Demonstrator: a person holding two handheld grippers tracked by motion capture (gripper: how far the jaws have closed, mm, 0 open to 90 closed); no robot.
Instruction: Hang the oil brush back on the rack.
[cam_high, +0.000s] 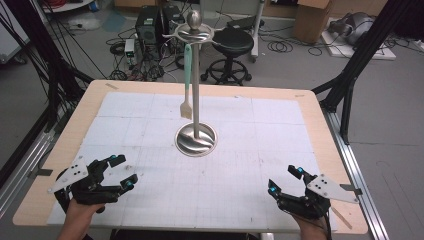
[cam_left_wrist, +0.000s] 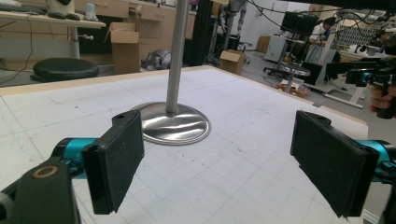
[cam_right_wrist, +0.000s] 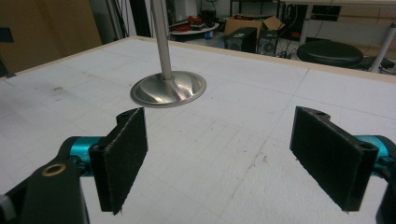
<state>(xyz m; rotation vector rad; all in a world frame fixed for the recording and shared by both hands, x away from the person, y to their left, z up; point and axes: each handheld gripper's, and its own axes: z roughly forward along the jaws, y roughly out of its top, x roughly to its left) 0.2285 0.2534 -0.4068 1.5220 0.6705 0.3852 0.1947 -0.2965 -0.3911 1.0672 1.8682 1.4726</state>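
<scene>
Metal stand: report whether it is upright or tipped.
Upright. The metal stand has its pole rising straight from the round base, which sits flat on the table; a basting brush hangs from its top.

Robotics lab, black frame struts (cam_high: 362, 47), tangled floor cables (cam_high: 131, 60), cardboard boxes (cam_left_wrist: 125, 46), stools (cam_high: 232, 42), workbenches (cam_left_wrist: 46, 21)

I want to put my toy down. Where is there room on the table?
Lots of room: the mat between the left gripper and right gripper, and both sides of the stand. Crowded only there, under its hanging brush.
</scene>
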